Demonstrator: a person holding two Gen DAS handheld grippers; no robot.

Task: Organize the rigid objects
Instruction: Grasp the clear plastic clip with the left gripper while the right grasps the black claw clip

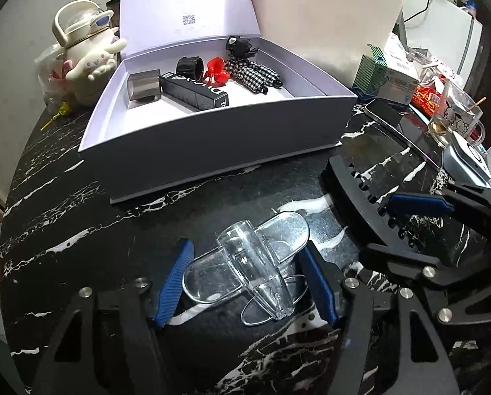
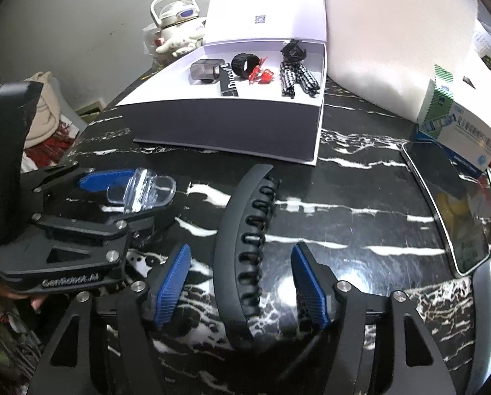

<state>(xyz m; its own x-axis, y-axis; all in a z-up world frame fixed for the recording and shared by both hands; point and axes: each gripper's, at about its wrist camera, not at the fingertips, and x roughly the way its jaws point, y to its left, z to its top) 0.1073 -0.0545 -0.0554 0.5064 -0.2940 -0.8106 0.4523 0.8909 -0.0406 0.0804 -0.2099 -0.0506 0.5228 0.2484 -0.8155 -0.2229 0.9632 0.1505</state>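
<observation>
A clear plastic hair clip [image 1: 248, 266] lies on the black marble table between the blue pads of my left gripper [image 1: 248, 283], which is open around it; a pad [image 1: 174, 283] stands just left of it. It also shows in the right wrist view [image 2: 143, 191]. A long black comb-like hair clip [image 2: 248, 247] lies between the open fingers of my right gripper [image 2: 242, 283], untouched; it also shows in the left wrist view [image 1: 360, 204]. The open white box [image 1: 212, 125] behind holds a black carton [image 1: 196, 92], a red clip [image 1: 217, 70] and a checked bow [image 1: 255, 72].
A white plush kettle toy [image 1: 87, 52] stands left of the box. A phone [image 2: 449, 204], a medicine box [image 2: 462, 131] and a glass mug [image 1: 456, 112] sit on the right. A white foam block [image 2: 393, 39] stands behind the box.
</observation>
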